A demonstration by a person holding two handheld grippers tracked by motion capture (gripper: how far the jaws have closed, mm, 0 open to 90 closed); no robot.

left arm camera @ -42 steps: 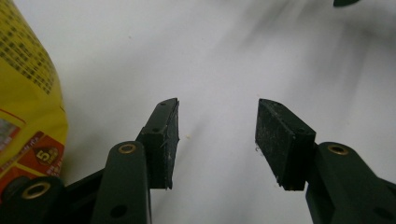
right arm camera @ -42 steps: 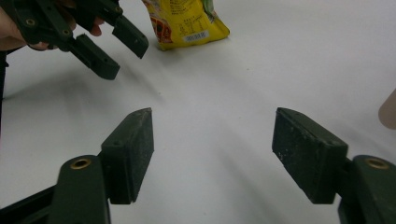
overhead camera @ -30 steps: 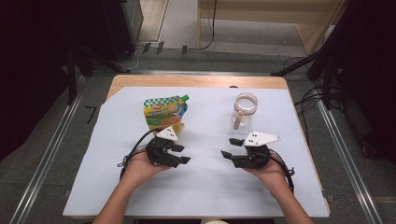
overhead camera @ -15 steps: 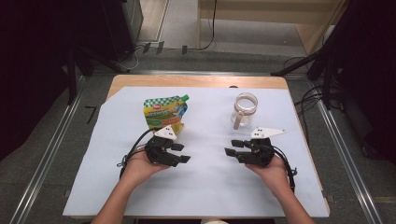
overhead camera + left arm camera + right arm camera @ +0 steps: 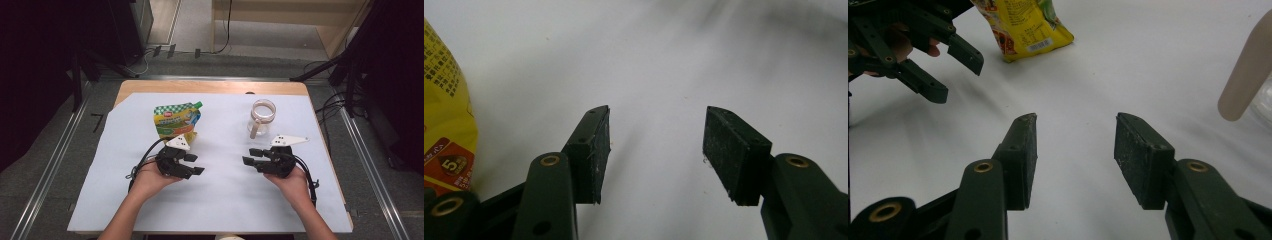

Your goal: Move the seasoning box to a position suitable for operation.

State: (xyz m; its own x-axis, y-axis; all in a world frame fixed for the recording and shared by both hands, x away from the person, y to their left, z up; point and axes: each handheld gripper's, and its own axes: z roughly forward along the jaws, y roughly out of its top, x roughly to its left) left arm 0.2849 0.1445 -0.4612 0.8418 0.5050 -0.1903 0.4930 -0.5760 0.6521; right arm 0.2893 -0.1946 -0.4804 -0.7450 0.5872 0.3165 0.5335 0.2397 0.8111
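A yellow and green spouted pouch (image 5: 176,120) lies on the white sheet (image 5: 225,200), just beyond my left gripper (image 5: 196,165). That gripper rests low, points right and is open with nothing in it; the left gripper view has its jaws (image 5: 656,135) over bare sheet, with the pouch (image 5: 444,115) at the left edge. A clear glass jug (image 5: 262,117) with a beige handle stands beyond my right gripper (image 5: 248,156). That gripper points left and is open; its jaws (image 5: 1075,137) have just been closing a little, with nothing between them.
The right gripper view takes in the left gripper (image 5: 955,70), the pouch (image 5: 1023,25) and the jug's handle (image 5: 1245,75). The wooden table's far edge (image 5: 210,87) runs behind the sheet. Dark stands and cables surround the table on the floor.
The right gripper has shifted slightly to the right and its jaws have narrowed a little. The left gripper, pouch and jug have stayed put.
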